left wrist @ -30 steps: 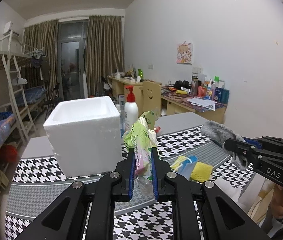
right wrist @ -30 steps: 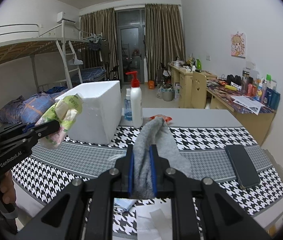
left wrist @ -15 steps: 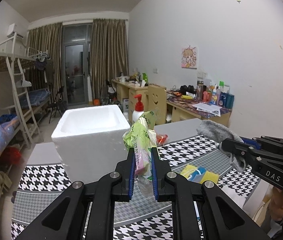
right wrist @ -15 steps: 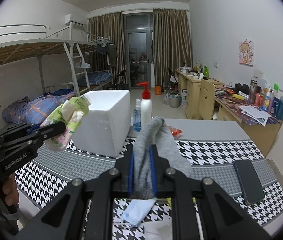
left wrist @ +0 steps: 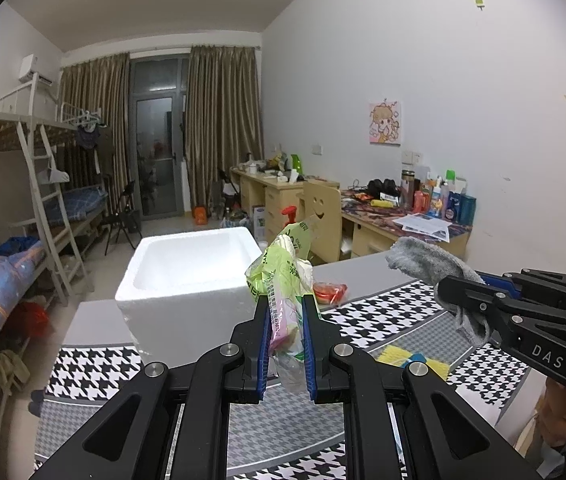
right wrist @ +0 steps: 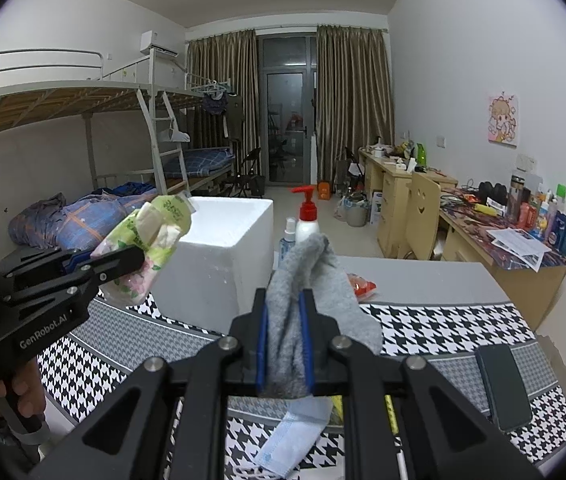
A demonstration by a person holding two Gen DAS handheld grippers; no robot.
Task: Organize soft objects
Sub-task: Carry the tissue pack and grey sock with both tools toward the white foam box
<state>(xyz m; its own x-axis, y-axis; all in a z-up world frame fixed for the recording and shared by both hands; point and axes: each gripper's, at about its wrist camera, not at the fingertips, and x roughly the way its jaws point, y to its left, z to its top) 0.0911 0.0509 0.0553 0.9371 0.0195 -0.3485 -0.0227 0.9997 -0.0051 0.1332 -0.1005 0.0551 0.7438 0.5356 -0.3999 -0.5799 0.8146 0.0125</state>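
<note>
My left gripper (left wrist: 286, 312) is shut on a green and pink tissue pack (left wrist: 283, 276), held in the air in front of a white foam box (left wrist: 187, 280). The same tissue pack (right wrist: 143, 248) shows at the left of the right wrist view. My right gripper (right wrist: 285, 312) is shut on a grey sock (right wrist: 307, 280), which hangs over both pads. That sock (left wrist: 427, 260) appears at the right of the left wrist view, level with the box's open top. The foam box (right wrist: 227, 260) stands on the houndstooth table (right wrist: 443, 320).
A pump bottle (right wrist: 305, 220) and a small spray bottle (right wrist: 286, 240) stand behind the box. A red packet (right wrist: 363, 286) lies nearby, a black phone (right wrist: 501, 384) at the right edge. A blue face mask (right wrist: 287, 436) and yellow sponges (left wrist: 403, 358) lie below the grippers.
Both grippers have risen with their loads, so the foam box sits lower in view and its open inside now shows. The grips are unchanged.
</note>
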